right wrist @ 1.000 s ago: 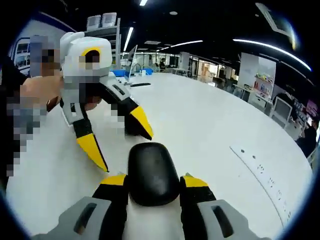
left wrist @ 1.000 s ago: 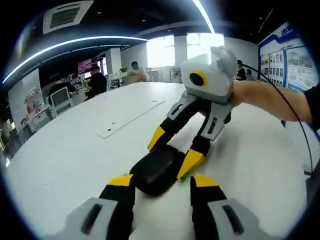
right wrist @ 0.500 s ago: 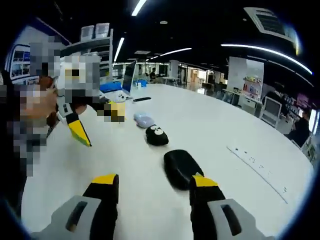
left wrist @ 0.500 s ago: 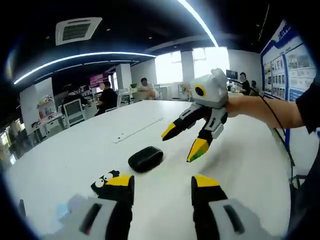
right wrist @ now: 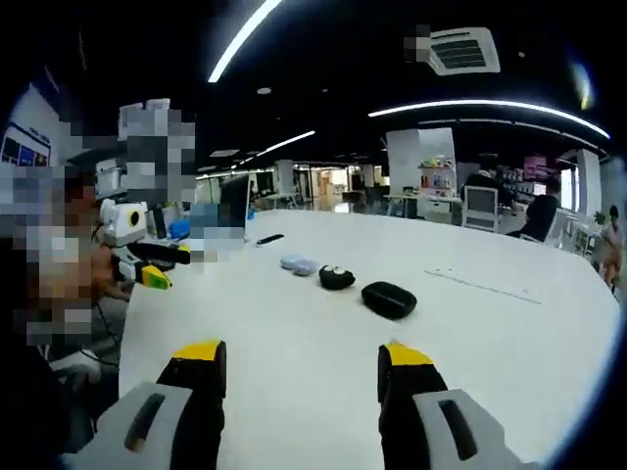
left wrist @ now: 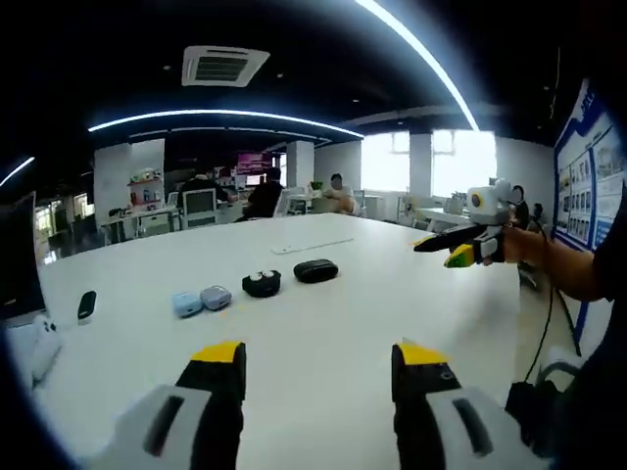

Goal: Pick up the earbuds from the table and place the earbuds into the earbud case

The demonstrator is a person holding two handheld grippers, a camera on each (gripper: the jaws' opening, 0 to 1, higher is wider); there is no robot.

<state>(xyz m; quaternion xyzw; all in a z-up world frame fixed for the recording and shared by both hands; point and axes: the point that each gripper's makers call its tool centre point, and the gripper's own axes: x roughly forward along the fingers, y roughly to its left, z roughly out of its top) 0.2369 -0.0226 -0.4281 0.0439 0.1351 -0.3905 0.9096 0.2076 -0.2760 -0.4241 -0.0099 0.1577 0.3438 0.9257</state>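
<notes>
Bare table (left wrist: 411, 294) before gripper; 4 cases (left wrist: 315, 270) beyond.

On the surface (left wrist: 323, 323) ahead of you, four small cases lie in a row; the earbud case (left wrist: 315, 270) sits at its right end.

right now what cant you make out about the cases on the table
- Black case: shut in both views, so any earbuds inside are hidden by the lid.
- Loose earbuds: too small to tell at this range.
- Blue and lilac cases: too small in both views to tell open or shut.
- White object: blurred near the left gripper view's edge.
</notes>
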